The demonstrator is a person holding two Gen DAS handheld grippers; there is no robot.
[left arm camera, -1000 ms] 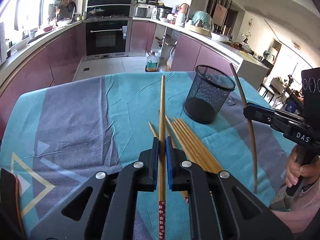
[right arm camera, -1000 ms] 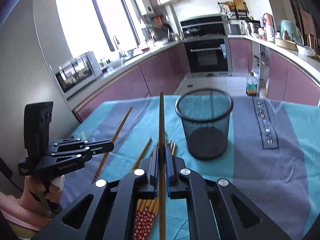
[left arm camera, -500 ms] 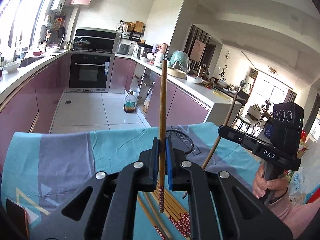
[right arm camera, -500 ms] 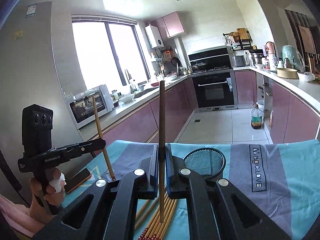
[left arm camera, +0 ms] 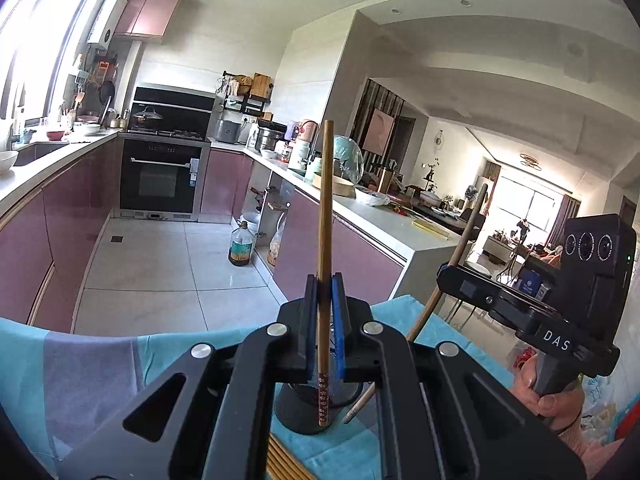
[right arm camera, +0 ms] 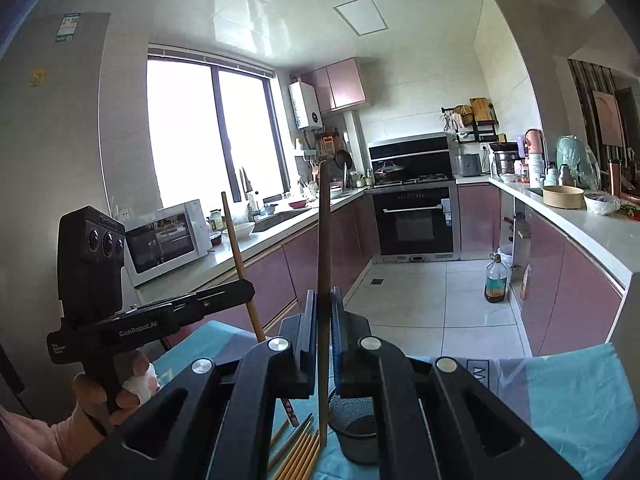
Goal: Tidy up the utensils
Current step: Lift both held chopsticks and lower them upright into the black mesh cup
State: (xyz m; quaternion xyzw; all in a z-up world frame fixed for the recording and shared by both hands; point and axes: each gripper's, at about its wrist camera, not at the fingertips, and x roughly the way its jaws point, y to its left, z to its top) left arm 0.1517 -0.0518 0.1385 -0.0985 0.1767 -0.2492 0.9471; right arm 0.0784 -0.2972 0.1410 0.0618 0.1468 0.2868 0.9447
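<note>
Open kitchen floor lies beyond the table's (left arm camera: 80, 364) far edge. Both tongs, left (left arm camera: 325, 320) and right (right arm camera: 322, 328), each pinch an upright chopstick (left arm camera: 325, 208), now raised above the mesh holder (right arm camera: 356, 436); earlier they were lower, near the table.

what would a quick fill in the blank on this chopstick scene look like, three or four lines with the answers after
1. Each tool is shut on one ____.
2. The black mesh cup stands on a ____ tablecloth.
3. The chopstick in the left tool has a ____ patterned end.
4. More chopsticks lie ____ on the cloth beside the cup.

Missing words: chopstick; blue; red; flat
</note>
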